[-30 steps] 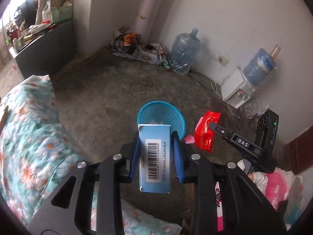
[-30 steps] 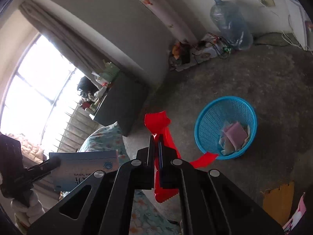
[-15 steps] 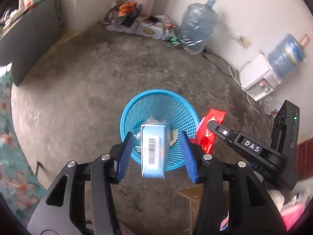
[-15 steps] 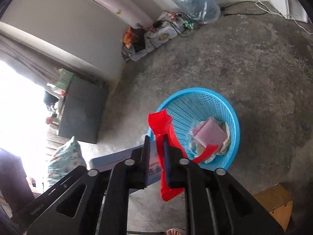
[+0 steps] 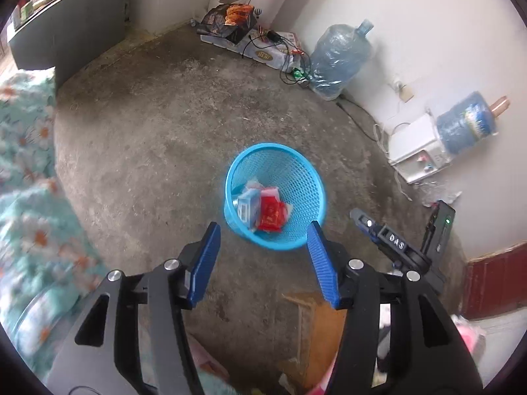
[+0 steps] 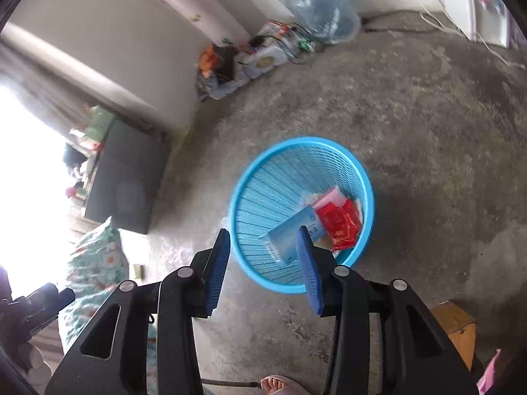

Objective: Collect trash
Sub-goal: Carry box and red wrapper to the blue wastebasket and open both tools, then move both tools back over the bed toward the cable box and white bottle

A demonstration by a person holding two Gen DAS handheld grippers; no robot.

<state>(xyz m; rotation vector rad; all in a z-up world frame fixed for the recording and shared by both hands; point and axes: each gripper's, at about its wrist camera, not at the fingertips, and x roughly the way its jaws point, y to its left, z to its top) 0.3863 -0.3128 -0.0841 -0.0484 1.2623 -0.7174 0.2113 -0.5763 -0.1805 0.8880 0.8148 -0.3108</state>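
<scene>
A blue mesh waste basket (image 5: 306, 181) (image 6: 263, 194) stands on the concrete floor. Inside it lie a light blue box (image 5: 245, 205) (image 6: 291, 233), a red wrapper (image 5: 271, 212) (image 6: 339, 222) and some paper. My left gripper (image 5: 263, 227) hangs above the basket's near rim, its jaws opening with nothing between them. My right gripper (image 6: 263, 232) also hovers over the basket's near side, its jaws opening and empty. In the left wrist view the right gripper (image 5: 392, 242) shows at the right, beside the basket.
A flowered bedcover (image 5: 23, 177) fills the left. Water bottles (image 5: 339, 56), a white dispenser (image 5: 418, 154), cables and boxes line the far wall. A brown cardboard piece (image 5: 324, 329) lies near on the floor. A dark cabinet (image 6: 125, 177) stands by the window. A person's toes (image 6: 276, 385) show at the bottom.
Both grippers sank toward the basket and opened. The blue box dropped from the left gripper and the red wrapper from the right; both now lie in the basket.
</scene>
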